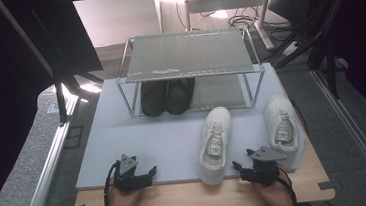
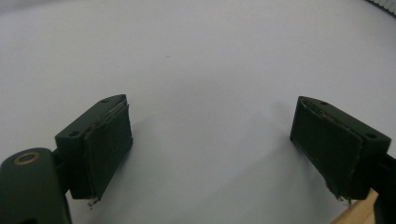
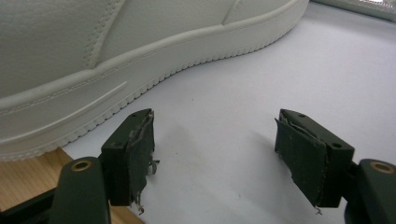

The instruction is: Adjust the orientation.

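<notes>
High view: a pale grey mat (image 1: 163, 135) covers most of a wooden table (image 1: 199, 199), with bare wood showing along the near edge. A two-tier metal rack (image 1: 187, 57) stands at the far side of the mat; its top shelf is bare and a pair of black shoes (image 1: 167, 97) sits on the lower tier, toward its left. Two white sneakers lie in front of the rack: the left sneaker (image 1: 215, 143) near the mat's middle-right, heel at the mat's near edge, and the right sneaker (image 1: 282, 127) close to the mat's right edge. Beyond the rack: a light floor, cables and dark stands.

Left gripper (image 1: 136, 176) rests at the mat's near edge, well left of the sneakers. Left gripper view: jaws spread wide over bare mat, nothing between them.

Right gripper (image 1: 253, 169) sits at the near edge between the two sneakers. Right gripper view: jaws spread apart and empty, the left sneaker's sole (image 3: 140, 79) just beside the left jaw, not touching.
</notes>
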{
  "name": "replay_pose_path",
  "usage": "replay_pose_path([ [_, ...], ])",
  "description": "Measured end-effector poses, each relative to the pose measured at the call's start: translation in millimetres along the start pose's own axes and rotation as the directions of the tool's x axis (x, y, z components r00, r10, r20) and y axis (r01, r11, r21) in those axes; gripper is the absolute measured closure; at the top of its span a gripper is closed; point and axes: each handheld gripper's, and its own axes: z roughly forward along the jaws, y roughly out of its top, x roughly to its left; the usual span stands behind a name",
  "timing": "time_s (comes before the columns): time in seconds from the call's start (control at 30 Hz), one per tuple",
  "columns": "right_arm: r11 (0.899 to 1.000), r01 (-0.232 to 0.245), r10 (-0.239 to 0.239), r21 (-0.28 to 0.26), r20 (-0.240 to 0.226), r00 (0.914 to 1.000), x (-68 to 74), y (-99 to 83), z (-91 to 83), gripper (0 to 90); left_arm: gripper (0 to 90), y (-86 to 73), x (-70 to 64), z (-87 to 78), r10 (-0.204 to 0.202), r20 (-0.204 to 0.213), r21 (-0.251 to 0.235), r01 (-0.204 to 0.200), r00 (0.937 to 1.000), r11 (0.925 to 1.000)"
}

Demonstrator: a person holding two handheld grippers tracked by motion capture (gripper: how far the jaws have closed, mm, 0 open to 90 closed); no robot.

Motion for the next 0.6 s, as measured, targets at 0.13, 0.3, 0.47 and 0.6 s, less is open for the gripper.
replay_pose_path([
  [0.13,1.0,0.005,-0.005,0.018,-0.008,1.0,-0.1,1.8,-1.7,29.2,12.1,0.0,0.0,0.0,0.0,0.0,0.0,0.0,1.0,1.0],
  [0.3,0.999,0.008,-0.008,0.047,-0.017,0.9998,-0.9,4.7,-4.8,29.2,12.1,0.0,0.0,0.0,-0.001,0.0,0.0,0.001,1.0,1.0],
  [0.47,0.998,0.001,0.002,0.066,-0.057,0.9984,-2.2,7.9,-9.4,37.8,12.2,0.1,-0.2,0.1,-0.003,-0.002,0.0,0.003,1.0,1.0],
  [0.6,0.998,0.005,0.002,0.068,-0.101,0.9949,-0.8,12.3,-15.2,48.4,12.2,0.2,-0.4,0.2,-0.004,-0.004,0.001,0.004,1.0,1.0],
])
